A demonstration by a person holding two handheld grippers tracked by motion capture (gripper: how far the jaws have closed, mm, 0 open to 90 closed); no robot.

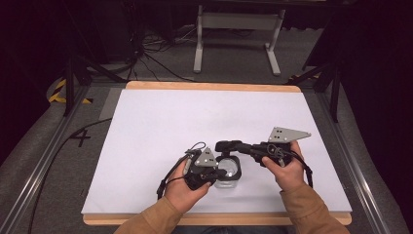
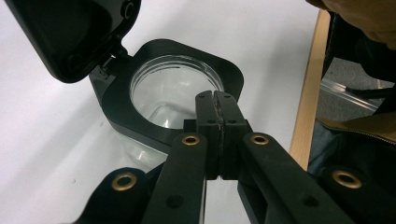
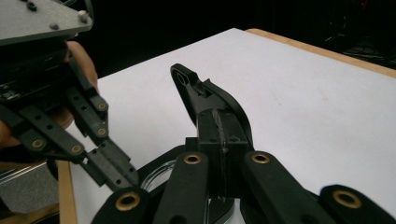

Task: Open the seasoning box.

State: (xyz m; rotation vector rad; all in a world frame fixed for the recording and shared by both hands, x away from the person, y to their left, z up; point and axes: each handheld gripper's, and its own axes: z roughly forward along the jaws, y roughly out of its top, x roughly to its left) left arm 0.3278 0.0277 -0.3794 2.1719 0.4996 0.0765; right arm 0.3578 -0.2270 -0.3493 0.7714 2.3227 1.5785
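In the high view, a clear container (image 1: 229, 171) with a black square collar stands on the white desk (image 1: 160, 126), near the front edge, between the two hands. The left gripper (image 1: 214, 171) is at its left side, the right gripper (image 1: 225, 145) just behind it.

In the left gripper view, the fingers (image 2: 208, 122) are closed together, with nothing between them, over the collar's rim. The black lid (image 2: 70, 32) stands open.

In the right gripper view, the fingers (image 3: 211, 133) are also closed and empty, touching the raised lid (image 3: 205, 100).
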